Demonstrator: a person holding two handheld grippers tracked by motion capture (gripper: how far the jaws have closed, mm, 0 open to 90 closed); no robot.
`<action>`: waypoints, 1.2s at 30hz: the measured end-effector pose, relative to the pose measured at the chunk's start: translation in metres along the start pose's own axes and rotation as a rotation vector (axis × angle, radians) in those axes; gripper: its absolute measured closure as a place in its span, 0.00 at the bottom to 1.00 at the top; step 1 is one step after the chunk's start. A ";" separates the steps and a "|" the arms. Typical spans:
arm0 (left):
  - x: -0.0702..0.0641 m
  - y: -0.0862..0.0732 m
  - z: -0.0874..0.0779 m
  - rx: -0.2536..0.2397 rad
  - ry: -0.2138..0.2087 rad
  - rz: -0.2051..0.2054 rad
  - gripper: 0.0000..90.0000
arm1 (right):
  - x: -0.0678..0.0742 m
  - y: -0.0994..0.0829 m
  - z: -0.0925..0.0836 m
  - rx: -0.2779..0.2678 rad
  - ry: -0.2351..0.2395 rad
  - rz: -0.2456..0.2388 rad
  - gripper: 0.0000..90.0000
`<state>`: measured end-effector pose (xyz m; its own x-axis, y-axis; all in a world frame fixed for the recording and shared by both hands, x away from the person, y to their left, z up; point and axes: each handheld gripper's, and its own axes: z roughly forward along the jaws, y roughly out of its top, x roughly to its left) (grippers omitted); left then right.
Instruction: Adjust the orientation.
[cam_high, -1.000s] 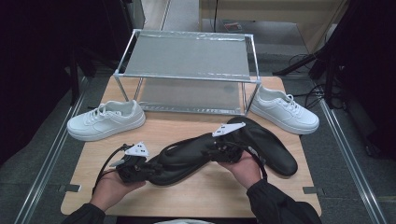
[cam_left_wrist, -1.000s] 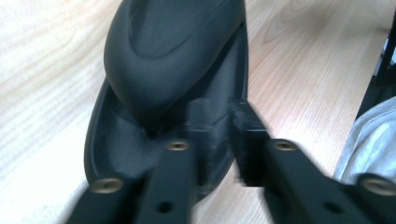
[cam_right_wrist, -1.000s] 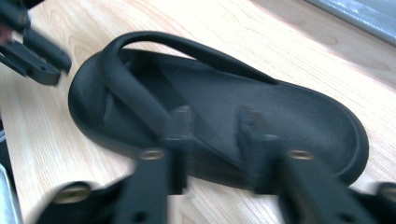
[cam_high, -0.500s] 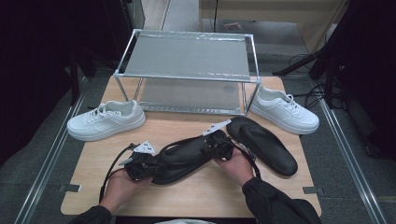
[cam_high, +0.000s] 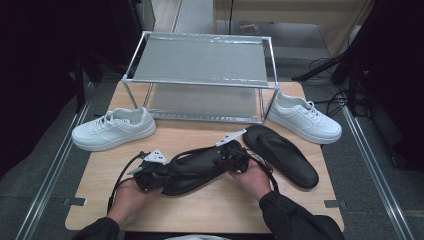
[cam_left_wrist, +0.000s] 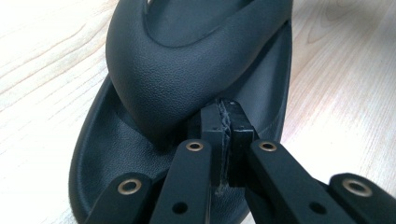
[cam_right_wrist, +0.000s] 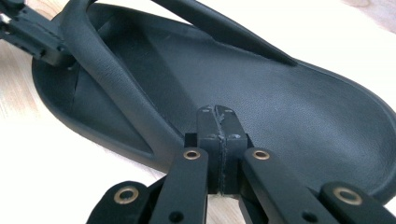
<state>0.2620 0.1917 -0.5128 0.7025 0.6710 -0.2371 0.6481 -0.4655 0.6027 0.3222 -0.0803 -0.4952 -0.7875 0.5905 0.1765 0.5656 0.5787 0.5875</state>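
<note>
Centrally on the wooden table (cam_high: 210, 210) lies a black sandal (cam_high: 197, 167), below the metal rack (cam_high: 200, 75). Left gripper (cam_left_wrist: 224, 116), jaws pressed together, sits at its toe end; right gripper (cam_right_wrist: 219, 123), jaws likewise together, rests over its footbed. A second sandal (cam_high: 282, 155) lies beside.

Pale wooden worktop (cam_high: 210, 210). Metal-framed two-tier rack (cam_high: 200, 75) at far edge. White lace-up sneaker (cam_high: 114, 128) at left of rack, second white sneaker (cam_high: 305, 119) at right. Black foam flip-flop (cam_high: 195, 167) near front, left gripper (cam_high: 149, 172) at one end, right gripper (cam_high: 232, 155) at other, jaws shut. Second black flip-flop (cam_high: 285, 155) just beside, toward right.
</note>
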 end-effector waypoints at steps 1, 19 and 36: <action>0.000 0.000 0.001 0.001 0.003 -0.003 0.99 | 0.000 0.000 0.000 0.000 -0.001 0.002 1.00; 0.028 0.011 0.008 0.001 0.031 -0.048 1.00 | 0.015 -0.009 -0.003 0.008 0.040 0.009 1.00; 0.051 0.035 0.022 0.001 0.012 -0.041 1.00 | 0.027 -0.019 -0.002 0.000 0.099 0.095 1.00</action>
<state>0.3267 0.1966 -0.5204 0.6717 0.6963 -0.2530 0.6767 -0.4376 0.5921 0.2894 -0.0765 -0.5001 -0.7509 0.5839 0.3087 0.6387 0.5231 0.5643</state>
